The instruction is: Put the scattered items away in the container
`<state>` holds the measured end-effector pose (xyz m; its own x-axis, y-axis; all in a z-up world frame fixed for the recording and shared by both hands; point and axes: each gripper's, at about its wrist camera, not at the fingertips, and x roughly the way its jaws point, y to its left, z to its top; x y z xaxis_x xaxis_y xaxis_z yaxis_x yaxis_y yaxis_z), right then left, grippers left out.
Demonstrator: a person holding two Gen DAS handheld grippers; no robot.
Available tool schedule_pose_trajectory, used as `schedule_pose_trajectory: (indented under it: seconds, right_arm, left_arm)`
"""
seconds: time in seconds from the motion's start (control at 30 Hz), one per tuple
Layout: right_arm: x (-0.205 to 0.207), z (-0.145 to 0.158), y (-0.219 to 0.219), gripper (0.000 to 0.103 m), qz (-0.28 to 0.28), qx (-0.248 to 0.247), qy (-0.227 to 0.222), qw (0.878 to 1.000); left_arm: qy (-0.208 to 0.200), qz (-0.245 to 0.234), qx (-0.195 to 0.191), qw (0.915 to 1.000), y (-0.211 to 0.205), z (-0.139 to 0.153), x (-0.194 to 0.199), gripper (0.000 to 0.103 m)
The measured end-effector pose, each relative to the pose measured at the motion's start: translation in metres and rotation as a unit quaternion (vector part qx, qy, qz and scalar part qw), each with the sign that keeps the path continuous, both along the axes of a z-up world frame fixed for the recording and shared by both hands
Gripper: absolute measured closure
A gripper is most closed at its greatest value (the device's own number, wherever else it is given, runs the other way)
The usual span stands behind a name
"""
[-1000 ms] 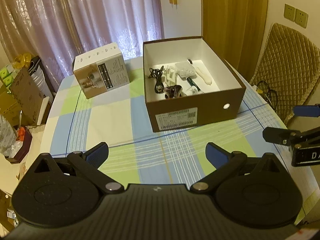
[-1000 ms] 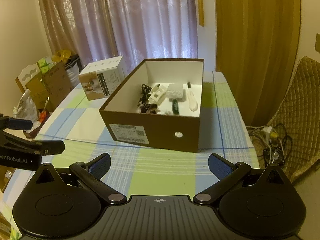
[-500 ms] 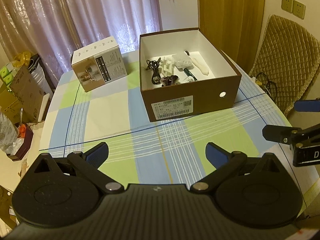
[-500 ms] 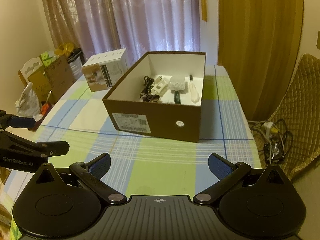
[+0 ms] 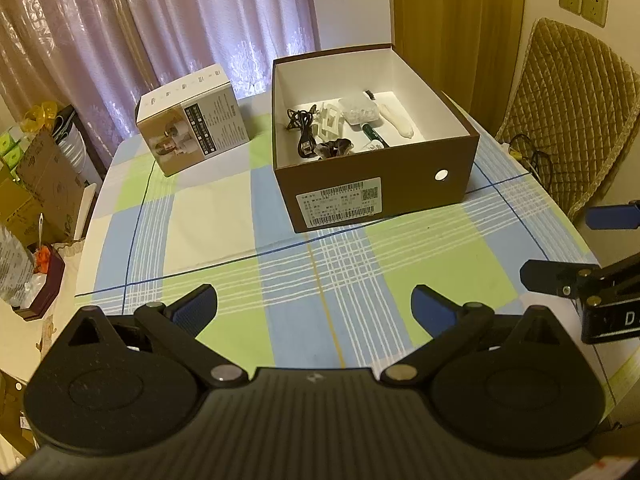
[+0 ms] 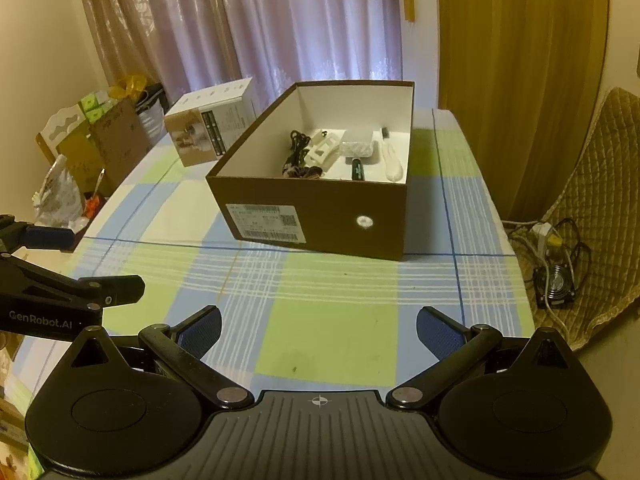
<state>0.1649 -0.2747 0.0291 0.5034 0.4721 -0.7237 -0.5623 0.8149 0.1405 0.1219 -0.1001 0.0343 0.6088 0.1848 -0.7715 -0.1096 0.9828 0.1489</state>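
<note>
Holding both tools above the near end of the table (image 5: 224, 208), you have the left gripper (image 5: 314, 306) and the right gripper (image 6: 318, 326) spread wide, nothing between the blue pads of either one. Each hangs over bare checked cloth, well short of the brown box (image 5: 380, 188), which sits open-topped toward the far right of the table with its labelled end facing you. Inside it, on the white floor, you can see a black cable (image 5: 302, 132) at the left, a white plastic piece (image 5: 330, 124) next to it, a clear bag (image 5: 358, 110), a green pen (image 5: 372, 133), a long white item (image 5: 398, 120) at the right, and a dark bunched thing (image 5: 334, 146) by the near wall. A printed carton (image 5: 192, 136) stands apart on the cloth to the left of the box. In your left view the right gripper shows at the right edge, off the table's side.
</note>
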Motion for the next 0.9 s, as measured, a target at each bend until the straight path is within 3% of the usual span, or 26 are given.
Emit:
schedule_pose_trajectory:
  seconds: [0.9]
  right_arm:
    - [0.011,-0.012,0.005,0.002,0.001,-0.018,0.004,1.000]
  left_arm:
    - [0.018,0.004,-0.007,0.9998,-0.002,-0.015,0.014,0.001]
